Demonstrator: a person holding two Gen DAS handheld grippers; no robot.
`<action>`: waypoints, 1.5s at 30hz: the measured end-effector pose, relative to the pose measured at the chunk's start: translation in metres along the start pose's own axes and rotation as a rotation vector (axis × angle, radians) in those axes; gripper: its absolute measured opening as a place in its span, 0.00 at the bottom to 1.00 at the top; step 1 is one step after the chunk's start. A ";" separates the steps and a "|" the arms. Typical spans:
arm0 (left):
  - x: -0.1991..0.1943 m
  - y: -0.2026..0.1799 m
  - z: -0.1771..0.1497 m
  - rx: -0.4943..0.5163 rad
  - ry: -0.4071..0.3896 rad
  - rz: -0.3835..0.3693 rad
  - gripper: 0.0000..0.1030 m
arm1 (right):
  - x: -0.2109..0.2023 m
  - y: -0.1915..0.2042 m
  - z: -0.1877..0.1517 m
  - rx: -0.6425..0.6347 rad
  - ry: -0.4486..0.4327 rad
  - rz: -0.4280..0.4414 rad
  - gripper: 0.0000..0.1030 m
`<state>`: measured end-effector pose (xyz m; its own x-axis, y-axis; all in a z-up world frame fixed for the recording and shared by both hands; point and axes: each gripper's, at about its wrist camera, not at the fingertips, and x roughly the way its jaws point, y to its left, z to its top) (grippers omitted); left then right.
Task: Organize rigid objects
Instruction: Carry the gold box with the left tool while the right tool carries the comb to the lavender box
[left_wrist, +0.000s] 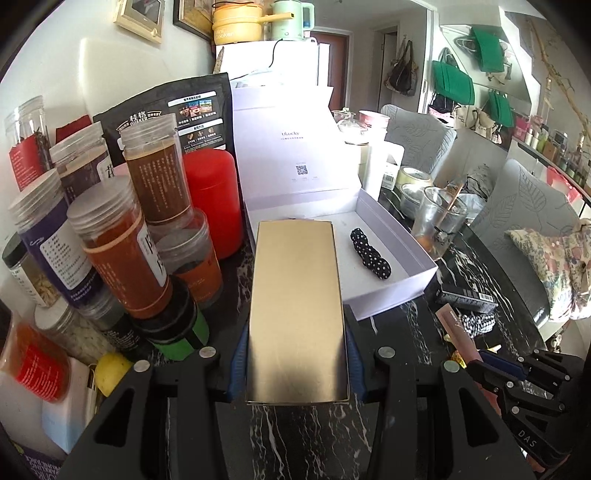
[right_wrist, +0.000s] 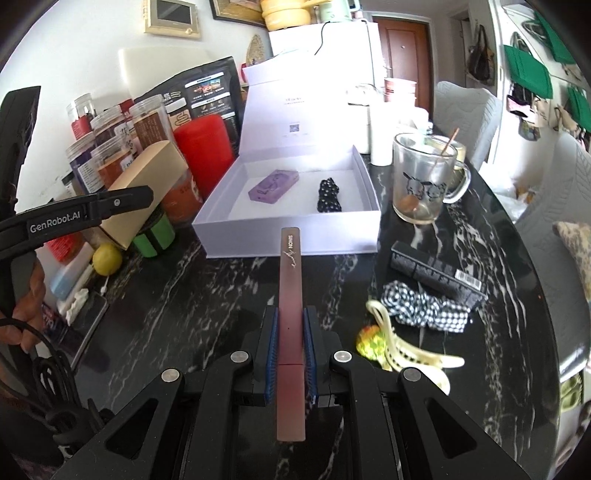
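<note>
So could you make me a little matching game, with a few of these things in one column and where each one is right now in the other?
Things:
1. flat gold cardboard box
2. slim dark-pink stick-shaped box
3. purple rectangular block
4. clear glass mug with cartoon dogs

Places:
A. lying inside the open white gift box
B. standing on the black marble table, right of the white box
C. gripped in the left tongs
D. gripped in the right tongs

Pairs: 1-C, 2-D, 3-A, 4-B
</note>
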<state>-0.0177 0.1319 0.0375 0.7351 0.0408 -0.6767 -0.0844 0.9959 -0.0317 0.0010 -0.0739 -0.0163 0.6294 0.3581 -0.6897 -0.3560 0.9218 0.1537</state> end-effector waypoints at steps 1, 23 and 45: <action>0.002 0.001 0.002 -0.001 0.002 -0.002 0.42 | 0.000 0.000 0.003 -0.001 -0.005 -0.001 0.13; 0.048 0.000 0.069 0.003 -0.021 -0.049 0.42 | 0.023 -0.006 0.083 -0.056 -0.060 -0.023 0.13; 0.115 -0.016 0.137 0.033 -0.007 -0.085 0.42 | 0.066 -0.033 0.150 -0.061 -0.094 -0.045 0.13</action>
<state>0.1607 0.1322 0.0606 0.7435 -0.0434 -0.6673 0.0002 0.9979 -0.0646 0.1573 -0.0582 0.0394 0.7064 0.3314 -0.6254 -0.3654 0.9275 0.0787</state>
